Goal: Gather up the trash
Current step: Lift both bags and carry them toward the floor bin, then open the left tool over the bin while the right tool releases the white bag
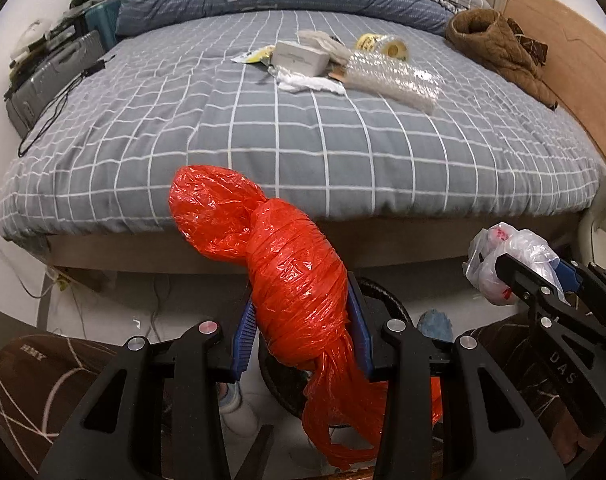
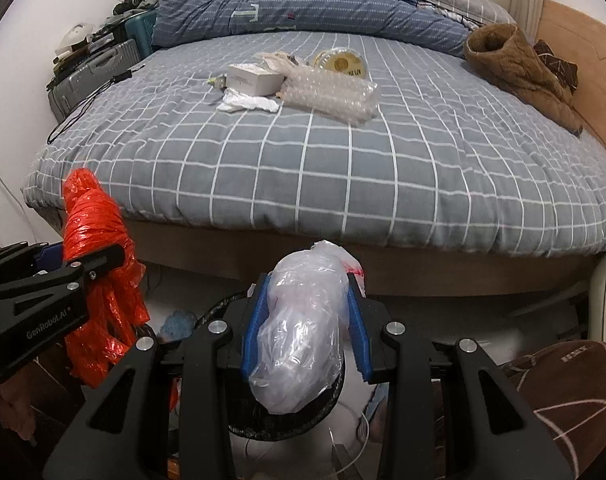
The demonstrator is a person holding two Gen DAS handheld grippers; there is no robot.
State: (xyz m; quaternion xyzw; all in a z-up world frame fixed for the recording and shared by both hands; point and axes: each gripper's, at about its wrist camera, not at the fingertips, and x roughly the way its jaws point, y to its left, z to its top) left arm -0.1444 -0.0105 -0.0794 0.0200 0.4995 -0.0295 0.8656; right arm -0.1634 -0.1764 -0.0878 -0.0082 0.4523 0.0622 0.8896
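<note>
Left claw (image 1: 303,328): clamped on your red bag (image 1: 291,280) | Right claw (image 2: 307,328): clamped on your clear bag (image 2: 303,328) | Location: both bags at the foot of the bed (image 2: 343,152), trash pile (image 2: 299,80) lying mid-bed

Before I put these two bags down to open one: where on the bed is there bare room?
The near half of the bed, from the front edge up to the bubble wrap, is bare. So is the strip between the wrap and the brown coat. The middle is crowded: box, tissue, tape roll.
</note>
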